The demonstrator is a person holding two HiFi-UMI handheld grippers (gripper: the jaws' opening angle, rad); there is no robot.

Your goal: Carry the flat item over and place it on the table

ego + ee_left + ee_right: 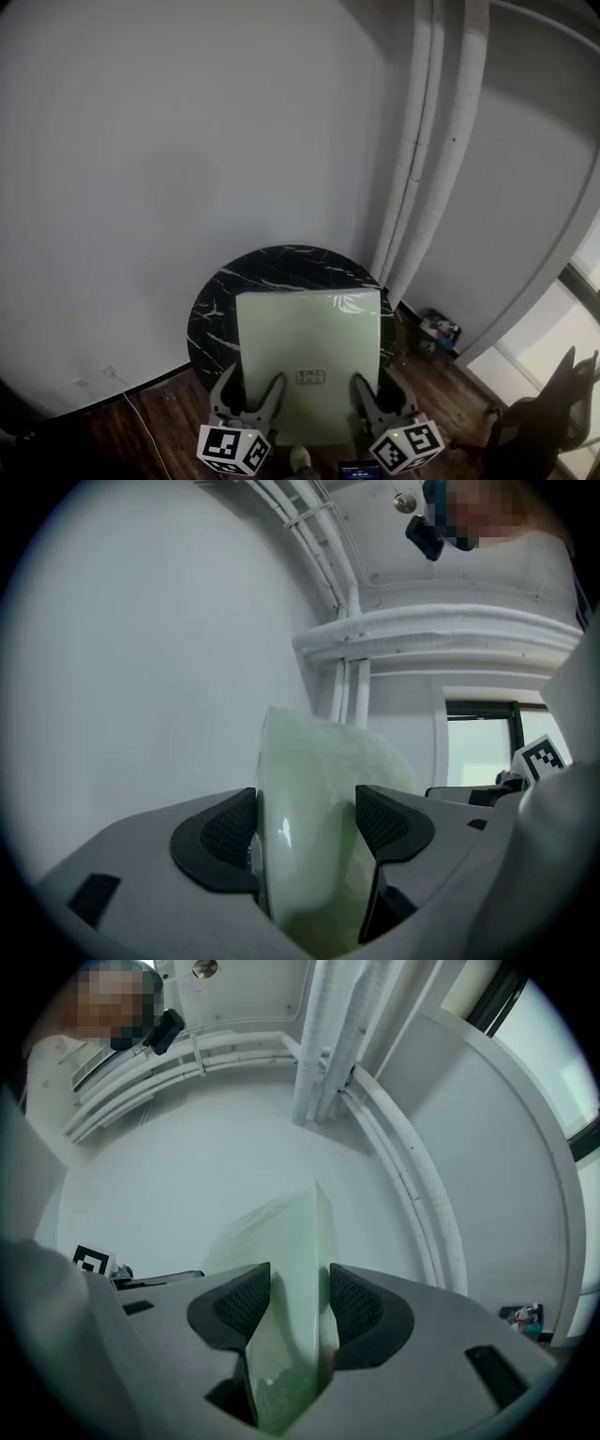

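At the left, a thin cable (pixel 131 398) lay on the wood floor (pixel 141 441) by the wall. The left gripper (pixel 251 392) was clamped on the near edge of the flat item (pixel 309 342), with a black pad on each side of it. The pale green item covered the middle of the round black desk (pixel 208 305). I could not tell if it touched the top. The right gripper (pixel 380 394) pinched the same edge further right. White pipes (pixel 422 169) ran up the wall.

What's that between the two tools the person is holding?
The pale green flat item: the left tool and right tool both clamp its near edge, seen in the head view.
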